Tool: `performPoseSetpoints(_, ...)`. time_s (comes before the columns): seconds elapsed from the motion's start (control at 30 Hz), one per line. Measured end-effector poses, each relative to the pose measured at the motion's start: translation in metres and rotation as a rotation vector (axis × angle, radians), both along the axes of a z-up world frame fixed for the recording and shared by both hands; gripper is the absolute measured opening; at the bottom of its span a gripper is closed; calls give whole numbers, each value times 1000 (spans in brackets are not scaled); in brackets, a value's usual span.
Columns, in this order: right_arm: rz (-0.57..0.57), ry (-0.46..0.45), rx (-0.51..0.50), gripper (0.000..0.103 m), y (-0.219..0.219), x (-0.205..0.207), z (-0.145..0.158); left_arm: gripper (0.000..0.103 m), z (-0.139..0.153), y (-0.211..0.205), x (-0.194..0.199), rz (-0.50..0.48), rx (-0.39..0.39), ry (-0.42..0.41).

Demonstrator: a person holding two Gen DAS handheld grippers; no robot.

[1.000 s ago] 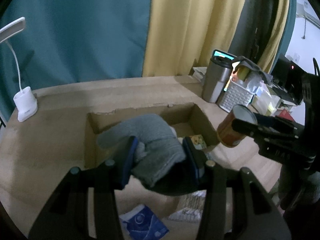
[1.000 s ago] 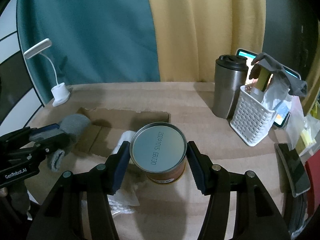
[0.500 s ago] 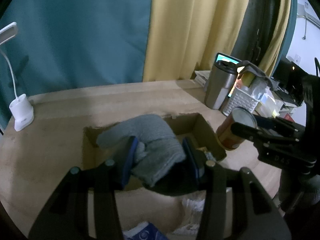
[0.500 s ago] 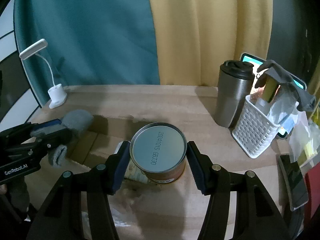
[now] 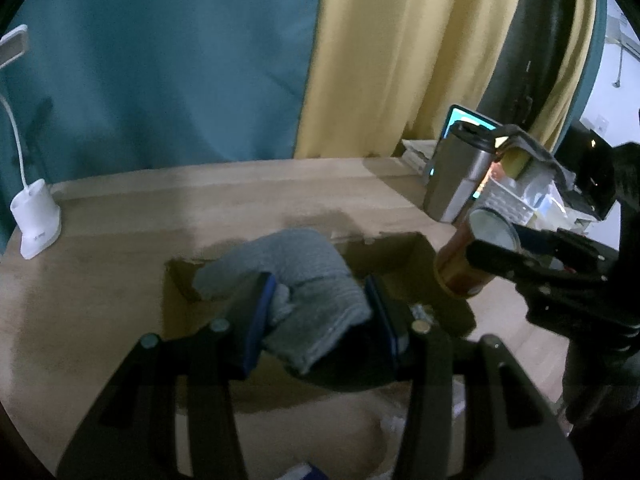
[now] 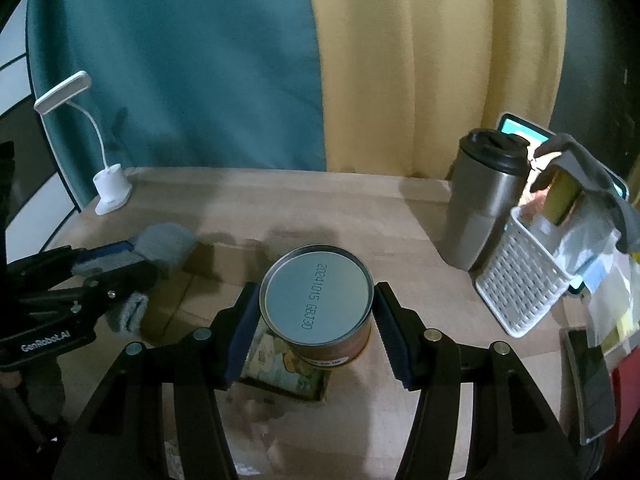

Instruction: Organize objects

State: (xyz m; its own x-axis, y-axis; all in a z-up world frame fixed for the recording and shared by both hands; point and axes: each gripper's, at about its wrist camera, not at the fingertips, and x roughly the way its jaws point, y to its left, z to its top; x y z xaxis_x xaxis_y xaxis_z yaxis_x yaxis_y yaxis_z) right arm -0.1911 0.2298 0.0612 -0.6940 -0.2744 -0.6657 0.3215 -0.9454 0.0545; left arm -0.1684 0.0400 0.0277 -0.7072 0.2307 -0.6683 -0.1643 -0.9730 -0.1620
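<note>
left hand-held gripper (image 5: 320, 312) clamped on grey sock (image 5: 304, 280) (over cardboard box (image 5: 404, 256)); right hand-held gripper (image 6: 314, 322) clamped on can (image 6: 316, 304).

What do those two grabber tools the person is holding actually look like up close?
Both are matte black. Each gripper, the left gripper and the right gripper, has two flat angular fingers with cut-out slots and round silver bolts at the joints. The fingertips carry blue pads. Seen from the right wrist view, the left one bears white lettering, GenRobot.AI, on its side. No cables show.
</note>
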Motion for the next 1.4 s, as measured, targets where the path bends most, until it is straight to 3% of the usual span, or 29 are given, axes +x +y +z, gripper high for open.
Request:
performPoseSetpoints(0.67, 76, -53, 2, 60, -25, -38, -26, 48, -43, -4, -32, 5, 38, -87)
performPoseSetpoints(1.4, 84, -101, 30, 60, -31, -51, -53, 48, -76, 8, -42, -34, 17, -208)
